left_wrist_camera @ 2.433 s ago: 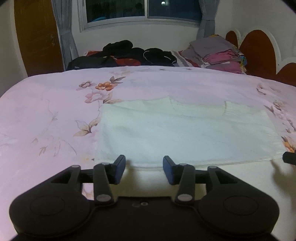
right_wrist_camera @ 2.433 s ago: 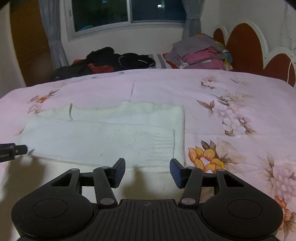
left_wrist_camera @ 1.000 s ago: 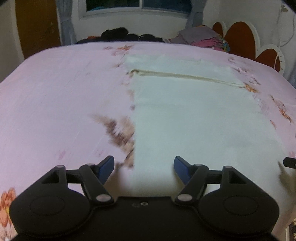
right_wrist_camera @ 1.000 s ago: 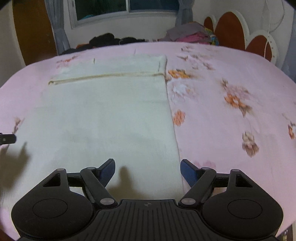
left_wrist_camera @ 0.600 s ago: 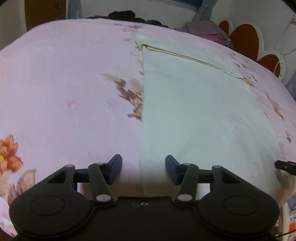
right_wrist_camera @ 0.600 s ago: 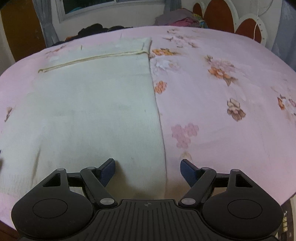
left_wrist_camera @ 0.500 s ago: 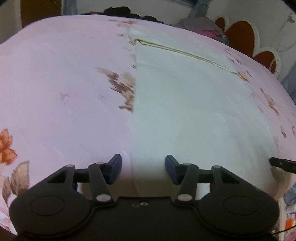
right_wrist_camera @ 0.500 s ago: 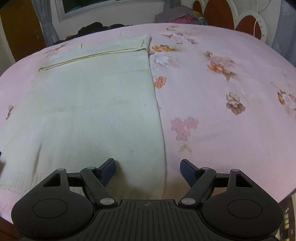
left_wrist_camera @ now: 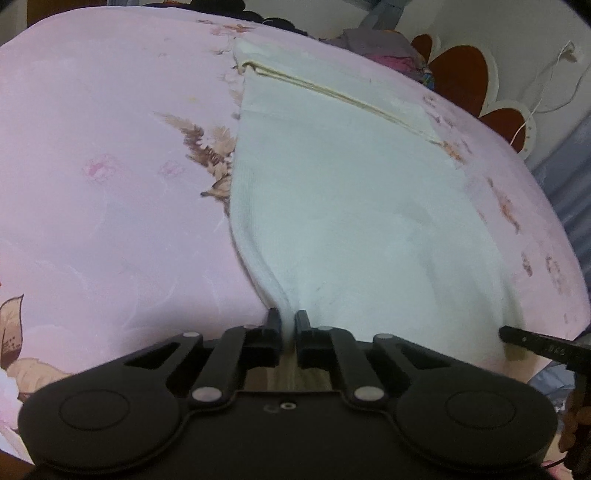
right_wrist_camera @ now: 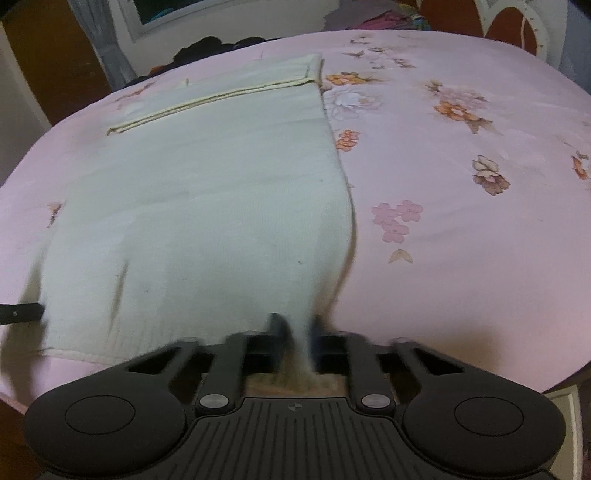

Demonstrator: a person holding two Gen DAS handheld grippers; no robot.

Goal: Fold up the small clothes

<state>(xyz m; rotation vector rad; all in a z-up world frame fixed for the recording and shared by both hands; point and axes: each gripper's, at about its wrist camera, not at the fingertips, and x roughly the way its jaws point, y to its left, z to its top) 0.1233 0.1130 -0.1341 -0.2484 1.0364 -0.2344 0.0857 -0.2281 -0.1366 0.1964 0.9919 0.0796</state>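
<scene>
A white knitted garment (left_wrist_camera: 354, 192) lies flat on the pink flowered bed sheet (left_wrist_camera: 103, 177), its far part folded over along a cream seam. My left gripper (left_wrist_camera: 288, 326) is shut on the garment's near left corner, and the cloth rises into the jaws. In the right wrist view the same garment (right_wrist_camera: 207, 184) stretches away from me. My right gripper (right_wrist_camera: 297, 330) is shut on its near right corner, blurred by motion. The tip of the right gripper shows at the left view's right edge (left_wrist_camera: 535, 341), and the tip of the left gripper at the right view's left edge (right_wrist_camera: 20, 314).
Dark clothes (right_wrist_camera: 207, 46) and a stack of folded clothes (right_wrist_camera: 373, 16) lie at the far side of the bed. A brown and white headboard (left_wrist_camera: 465, 85) stands at the right. The bed's near edge runs just under both grippers.
Both grippers were open over the garment's near edge half a second ago. Both have closed on its near corners, and the cloth now bunches up into the jaws.
</scene>
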